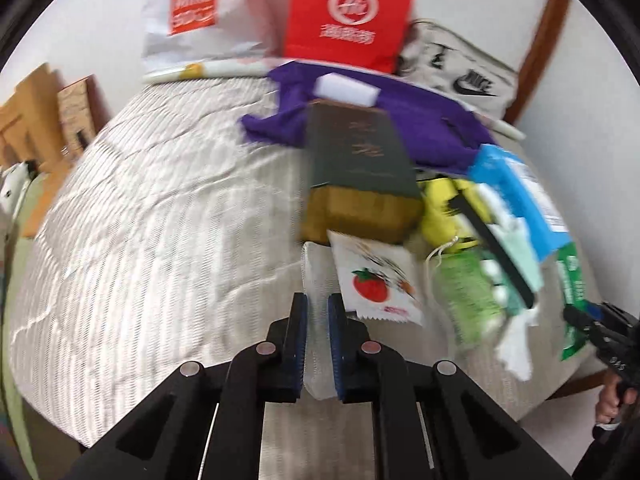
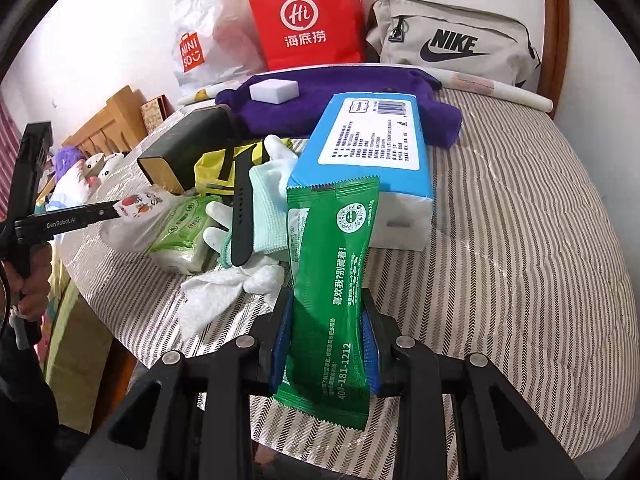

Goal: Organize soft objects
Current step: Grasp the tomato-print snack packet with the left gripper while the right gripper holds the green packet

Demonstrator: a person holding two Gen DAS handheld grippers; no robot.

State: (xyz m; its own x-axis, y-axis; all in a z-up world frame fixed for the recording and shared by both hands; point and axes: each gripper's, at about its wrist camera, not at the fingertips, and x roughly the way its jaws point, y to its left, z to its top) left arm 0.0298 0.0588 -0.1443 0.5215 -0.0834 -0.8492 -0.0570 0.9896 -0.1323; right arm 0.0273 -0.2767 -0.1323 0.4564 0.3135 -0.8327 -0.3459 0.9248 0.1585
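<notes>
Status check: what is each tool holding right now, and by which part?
Left tool: shut on the clear plastic bag, pinching its near edge. Right tool: shut on the green packet, clamped across its lower half, top end sticking up.

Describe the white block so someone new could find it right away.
Start at the red bag standing against the wall. Just in front of it lies a purple cloth, and the white block sits on top. It is the only plain, unprinted, brick-shaped thing there.
</notes>
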